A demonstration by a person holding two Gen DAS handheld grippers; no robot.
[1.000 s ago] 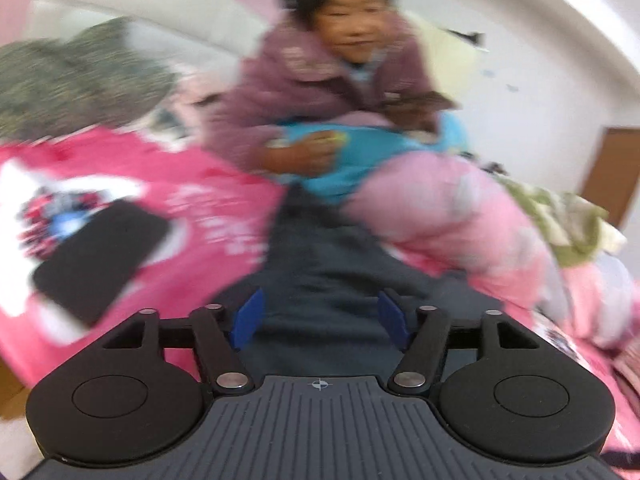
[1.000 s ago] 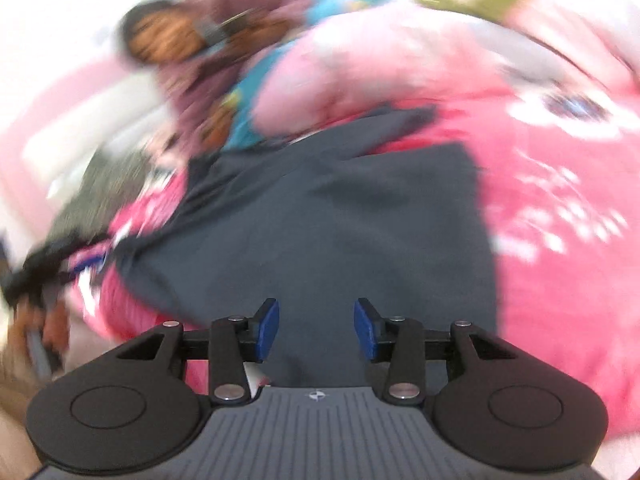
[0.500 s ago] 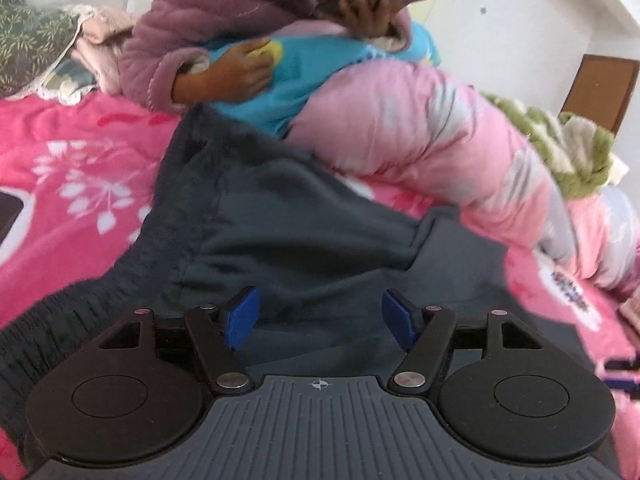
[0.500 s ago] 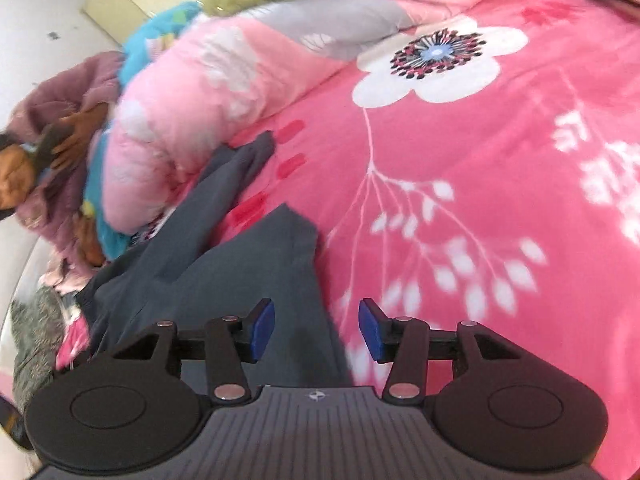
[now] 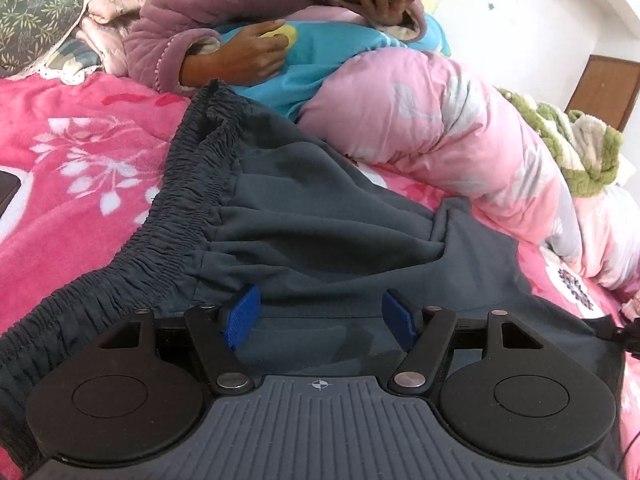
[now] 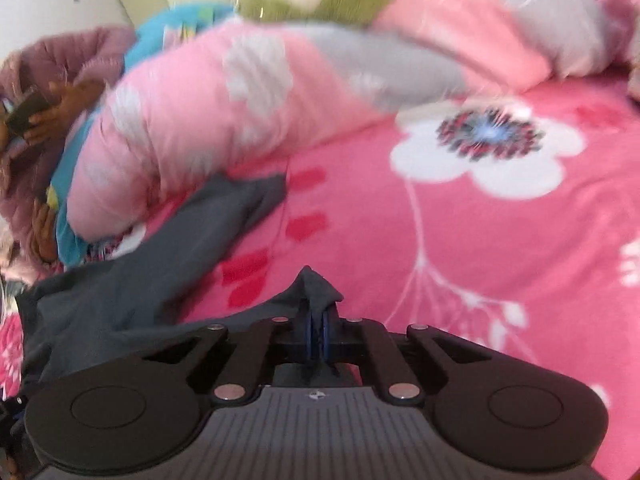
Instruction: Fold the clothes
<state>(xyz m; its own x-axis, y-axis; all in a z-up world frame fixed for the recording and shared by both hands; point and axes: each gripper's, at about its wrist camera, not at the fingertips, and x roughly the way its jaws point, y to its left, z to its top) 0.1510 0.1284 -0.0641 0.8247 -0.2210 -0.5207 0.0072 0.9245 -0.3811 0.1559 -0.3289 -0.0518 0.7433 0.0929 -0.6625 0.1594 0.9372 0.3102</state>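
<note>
item: dark grey trousers [image 5: 320, 216], soft plain fabric
waistband: gathered elastic band [image 5: 188, 184], runs diagonally along the left side in the left wrist view
lay: spread on the pink flowered blanket [image 5: 80, 160], creased, not flat
folds: loose ridges across the seat, one flap doubled over near the middle
leg end: one corner [image 6: 318, 284] lifted into a small peak, pinched; the other leg [image 6: 236, 208] trails toward the pink quilt [image 6: 240, 92]
</note>
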